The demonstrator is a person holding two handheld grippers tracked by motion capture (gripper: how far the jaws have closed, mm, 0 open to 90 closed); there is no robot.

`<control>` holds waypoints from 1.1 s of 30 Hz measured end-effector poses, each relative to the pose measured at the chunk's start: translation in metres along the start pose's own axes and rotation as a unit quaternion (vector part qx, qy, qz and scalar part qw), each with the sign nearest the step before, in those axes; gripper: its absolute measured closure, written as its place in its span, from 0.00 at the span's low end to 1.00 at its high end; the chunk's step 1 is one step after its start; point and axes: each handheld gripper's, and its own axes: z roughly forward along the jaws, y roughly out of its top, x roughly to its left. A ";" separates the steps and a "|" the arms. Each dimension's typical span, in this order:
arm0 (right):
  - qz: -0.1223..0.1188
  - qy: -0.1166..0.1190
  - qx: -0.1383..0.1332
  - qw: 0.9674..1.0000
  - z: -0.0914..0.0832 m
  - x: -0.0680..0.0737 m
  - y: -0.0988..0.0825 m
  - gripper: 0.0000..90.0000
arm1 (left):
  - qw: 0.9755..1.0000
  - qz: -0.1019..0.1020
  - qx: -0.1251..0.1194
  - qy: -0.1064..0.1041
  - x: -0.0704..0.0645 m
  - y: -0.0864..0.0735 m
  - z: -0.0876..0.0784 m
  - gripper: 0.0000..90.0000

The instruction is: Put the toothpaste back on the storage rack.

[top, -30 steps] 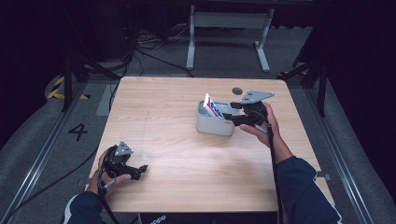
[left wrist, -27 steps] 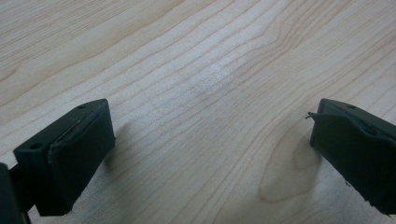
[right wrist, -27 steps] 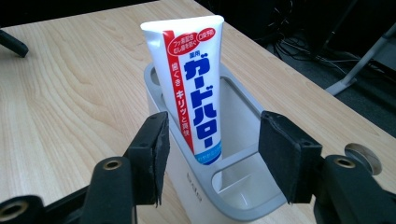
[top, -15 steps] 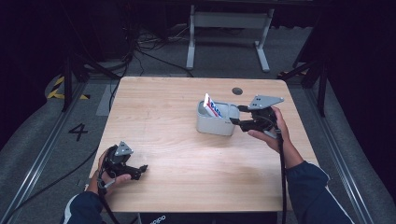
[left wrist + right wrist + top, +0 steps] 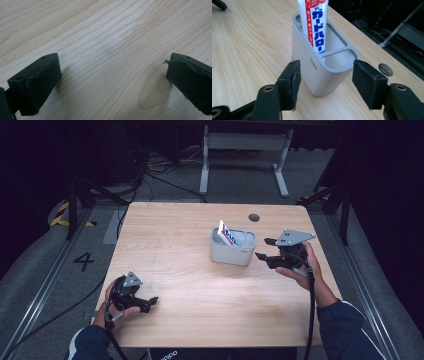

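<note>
A grey holder stands on the wooden table, right of centre, with a white, red and blue toothpaste tube upright in its left compartment. My right gripper hovers just right of the holder and points at it. Its jaws have just been opening and stand open, with nothing pressed between the pads. In the right gripper view the holder and the tube sit just beyond the right gripper. My left gripper rests near the front left, open over bare wood.
A round cable hole lies in the table behind the holder. Beyond the far edge stand a metal frame's legs and loose cables on the dark floor. A "4" is marked on the floor at the left.
My right gripper has drawn back to the right, away from the holder, and its jaws have spread wider. The left gripper has stayed put.
</note>
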 end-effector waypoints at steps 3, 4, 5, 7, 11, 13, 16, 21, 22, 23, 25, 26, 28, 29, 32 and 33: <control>-0.002 -0.008 0.006 1.000 -0.004 0.000 -0.006 0.45 | 1.000 0.000 0.000 0.000 0.000 0.000 0.000 0.00; -0.001 -0.007 0.009 1.000 -0.005 0.000 -0.009 0.44 | 1.000 0.000 0.000 0.000 0.000 0.000 0.000 0.00; -0.001 -0.010 0.010 1.000 -0.007 0.000 -0.011 0.44 | 1.000 0.000 0.000 0.000 0.000 0.000 0.000 0.00; 0.000 -0.014 0.013 1.000 -0.009 0.001 -0.016 0.44 | 1.000 0.000 0.000 0.001 0.000 0.000 0.000 0.00; 0.000 -0.017 0.021 1.000 -0.012 0.001 -0.025 0.43 | 1.000 0.000 0.000 0.001 0.000 0.000 0.000 0.00; 0.000 -0.018 0.024 1.000 -0.013 0.002 -0.028 0.43 | 1.000 0.000 0.000 0.001 0.000 0.000 0.000 0.00; -0.001 -0.024 0.037 0.999 -0.014 0.002 -0.037 0.42 | 1.000 0.000 0.000 0.001 0.000 0.000 0.000 0.00; 0.002 -0.025 0.047 0.999 -0.016 0.002 -0.047 0.42 | 1.000 0.000 0.000 0.001 0.000 0.000 0.000 0.00; 0.004 -0.026 0.049 0.998 -0.016 0.002 -0.050 0.41 | 1.000 0.000 0.000 0.001 0.000 0.000 0.000 0.00; 0.004 -0.027 0.051 0.998 -0.016 0.002 -0.052 0.41 | 1.000 0.000 0.000 0.001 0.000 0.000 0.000 0.00; 0.005 -0.027 0.056 0.998 -0.016 0.002 -0.058 0.41 | 1.000 0.000 -0.001 0.001 0.000 0.000 0.000 0.00; 0.010 -0.025 0.060 0.998 -0.016 0.002 -0.061 0.41 | 1.000 0.000 -0.001 0.001 0.000 0.000 0.000 0.00; 0.009 -0.026 0.063 0.998 -0.016 0.002 -0.065 0.41 | 1.000 0.000 -0.001 0.001 0.000 0.000 0.000 0.00; 0.010 -0.026 0.067 0.997 -0.016 0.002 -0.068 0.41 | 1.000 0.000 -0.001 0.001 0.000 0.000 0.000 0.00; 0.016 -0.024 0.074 0.997 -0.018 0.003 -0.078 0.41 | 1.000 -0.001 0.000 0.002 0.000 0.000 0.000 0.00; 0.017 -0.024 0.077 0.997 -0.018 0.003 -0.081 0.41 | 1.000 -0.001 0.000 0.003 0.000 0.000 0.000 0.00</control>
